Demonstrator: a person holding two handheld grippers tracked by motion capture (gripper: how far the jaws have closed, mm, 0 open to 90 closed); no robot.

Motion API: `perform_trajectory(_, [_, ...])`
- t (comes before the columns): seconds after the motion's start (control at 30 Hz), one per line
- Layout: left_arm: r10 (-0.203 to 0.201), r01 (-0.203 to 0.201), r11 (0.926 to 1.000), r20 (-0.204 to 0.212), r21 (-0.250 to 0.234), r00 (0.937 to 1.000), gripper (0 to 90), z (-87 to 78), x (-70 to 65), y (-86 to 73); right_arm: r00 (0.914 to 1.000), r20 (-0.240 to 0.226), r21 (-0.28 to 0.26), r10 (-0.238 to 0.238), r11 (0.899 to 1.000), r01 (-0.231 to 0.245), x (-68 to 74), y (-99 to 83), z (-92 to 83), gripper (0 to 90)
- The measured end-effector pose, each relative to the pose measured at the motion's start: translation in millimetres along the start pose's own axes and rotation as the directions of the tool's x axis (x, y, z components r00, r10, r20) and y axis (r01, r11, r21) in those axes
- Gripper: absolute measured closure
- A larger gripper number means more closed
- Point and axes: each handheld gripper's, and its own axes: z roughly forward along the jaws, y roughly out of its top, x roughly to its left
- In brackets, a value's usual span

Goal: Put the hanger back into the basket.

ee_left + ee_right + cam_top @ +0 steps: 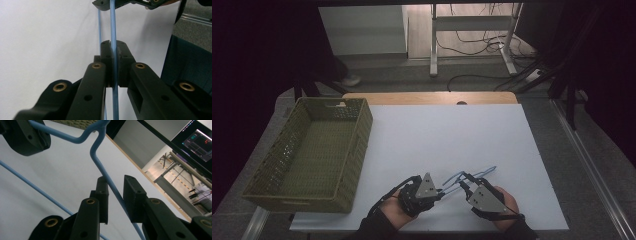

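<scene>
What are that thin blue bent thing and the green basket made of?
The blue hanger looks like thin wire with a smooth, probably plastic-coated skin: round, even, sharply bent. The green basket looks woven, perhaps plastic or paper cord; its walls show a matte, regular weave with small gaps.

White-topped bench (447, 135), wooden far edge showing, green woven basket (312, 152) sitting at its left side

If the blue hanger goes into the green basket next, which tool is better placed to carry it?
Probably the left tool: it is clamped on the blue hanger and nearer the green basket. The right tool is open around the wire.
</scene>
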Motion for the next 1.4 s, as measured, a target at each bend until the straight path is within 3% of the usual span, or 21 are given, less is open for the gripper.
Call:
perform_trajectory(0.27, [-0.025, 0.024, 0.9992, -0.037, -0.032, 0.9990, 86.6, -6.9, 7.4, -2.8, 0.9988, -0.005, -0.006, 0.049, 0.999, -0.049, -4.4, 0.8, -5.1, 45.5])
perform_trajectory(0.43, [-0.020, 0.015, 0.9981, -0.087, -0.060, 0.9960, 86.6, -15.9, 13.9, -5.0, 0.9835, 0.030, -0.021, 0.178, 0.984, -0.178, -16.6, 0.9, -15.7, 31.0])
perform_trajectory(0.47, [-0.017, 0.011, 0.9980, -0.091, -0.062, 0.9957, 86.6, -18.0, 14.7, -4.6, 0.9682, 0.044, -0.047, 0.246, 0.969, -0.244, -24.1, 1.4, -23.1, 24.4])
perform_trajectory(0.5, [-0.008, 0.000, 0.9972, -0.107, -0.074, 0.9943, 86.6, -20.8, 15.6, -4.6, 0.9682, 0.044, -0.047, 0.246, 0.969, -0.244, -24.1, 1.4, -23.1, 24.4])
perform_trajectory(0.53, [-0.027, 0.017, 0.9956, -0.107, -0.092, 0.9939, 86.6, -24.3, 17.0, -4.3, 0.9453, 0.047, -0.058, 0.323, 0.946, -0.320, -32.1, 1.0, -29.7, 19.8])
perform_trajectory(0.57, [-0.042, 0.030, 0.9941, -0.108, -0.104, 0.9933, 86.6, -28.0, 18.4, -3.8, 0.9453, 0.047, -0.058, 0.323, 0.946, -0.320, -32.1, 1.0, -29.7, 19.8])
perform_trajectory(0.63, [-0.050, 0.036, 0.9917, -0.114, -0.123, 0.9922, 86.6, -37.2, 21.3, -3.3, 0.9211, 0.049, -0.078, 0.386, 0.921, -0.382, -39.3, -0.1, -36.3, 13.1])
perform_trajectory(0.67, [-0.067, 0.050, 0.9885, -0.117, -0.143, 0.9909, 86.6, -47.7, 25.0, -3.2, 0.8924, 0.035, -0.090, 0.450, 0.891, -0.446, -46.0, -1.7, -41.8, 8.4])
perform_trajectory(0.73, [-0.085, 0.064, 0.9845, -0.121, -0.163, 0.9891, 86.6, -60.3, 30.3, -4.0, 0.8703, 0.030, -0.104, 0.492, 0.868, -0.486, -50.4, -3.7, -46.7, 4.2])
perform_trajectory(0.77, [-0.085, 0.064, 0.9845, -0.121, -0.163, 0.9891, 86.6, -60.3, 30.3, -4.0, 0.8703, 0.030, -0.104, 0.492, 0.868, -0.486, -50.4, -3.7, -46.7, 4.2])
perform_trajectory(0.8, [-0.094, 0.071, 0.9820, -0.123, -0.175, 0.9880, 86.6, -67.1, 33.4, -4.7, 0.8528, 0.023, -0.100, 0.522, 0.850, -0.517, -54.2, -6.2, -50.7, 2.1])
perform_trajectory(0.83, [-0.108, 0.083, 0.9786, -0.124, -0.188, 0.9864, 86.6, -74.0, 36.1, -5.5, 0.8528, 0.023, -0.100, 0.522, 0.850, -0.517, -54.2, -6.2, -50.7, 2.1])
perform_trajectory(0.87, [-0.113, 0.086, 0.9769, -0.135, -0.196, 0.9844, 86.6, -81.2, 39.0, -6.2, 0.8303, 0.027, -0.102, 0.557, 0.828, -0.552, -57.4, -9.8, -54.6, 0.5])
perform_trajectory(0.9, [-0.122, 0.093, 0.9746, -0.135, -0.204, 0.9833, 86.6, -88.6, 42.2, -7.1, 0.8303, 0.027, -0.102, 0.557, 0.828, -0.552, -57.4, -9.8, -54.6, 0.5])
perform_trajectory(0.93, [-0.141, 0.106, 0.9687, -0.149, -0.224, 0.9787, 86.6, -104.1, 48.8, -8.9, 0.8136, 0.021, -0.098, 0.581, 0.811, -0.577, -61.0, -13.5, -58.3, 0.0])
perform_trajectory(1.1, [-0.159, 0.109, 0.9623, -0.192, -0.249, 0.9684, 86.6, -135.2, 60.3, -13.5, 0.8073, 0.036, -0.093, 0.589, 0.806, -0.584, -64.8, -19.7, -65.6, 0.0])
perform_trajectory(1.13, [-0.179, 0.119, 0.9546, -0.206, -0.273, 0.9622, 86.5, -150.0, 67.1, -17.3, 0.8065, 0.042, -0.089, 0.590, 0.806, -0.585, -65.8, -22.4, -68.3, 0.0])
perform_trajectory(1.23, [-0.184, 0.112, 0.9484, -0.226, -0.297, 0.9566, 86.5, -164.4, 74.6, -22.5, 0.8054, 0.049, -0.086, 0.591, 0.806, -0.586, -67.1, -24.2, -69.7, 0.0])
perform_trajectory(1.27, [-0.194, 0.117, 0.9448, -0.236, -0.306, 0.9521, 86.5, -171.4, 79.2, -25.5, 0.7977, 0.051, -0.090, 0.601, 0.798, -0.596, -68.2, -25.4, -70.4, 0.0])
perform_trajectory(1.37, [-0.222, 0.129, 0.9360, -0.266, -0.328, 0.9382, 86.5, -191.8, 95.0, -37.1, 0.7983, 0.053, -0.087, 0.600, 0.799, -0.595, -68.4, -26.0, -70.1, 0.0])
perform_trajectory(1.4, [-0.235, 0.132, 0.9280, -0.272, -0.348, 0.9330, 86.5, -200.0, 101.7, -43.3, 0.7976, 0.053, -0.087, 0.601, 0.798, -0.596, -68.3, -26.4, -70.0, 0.0])
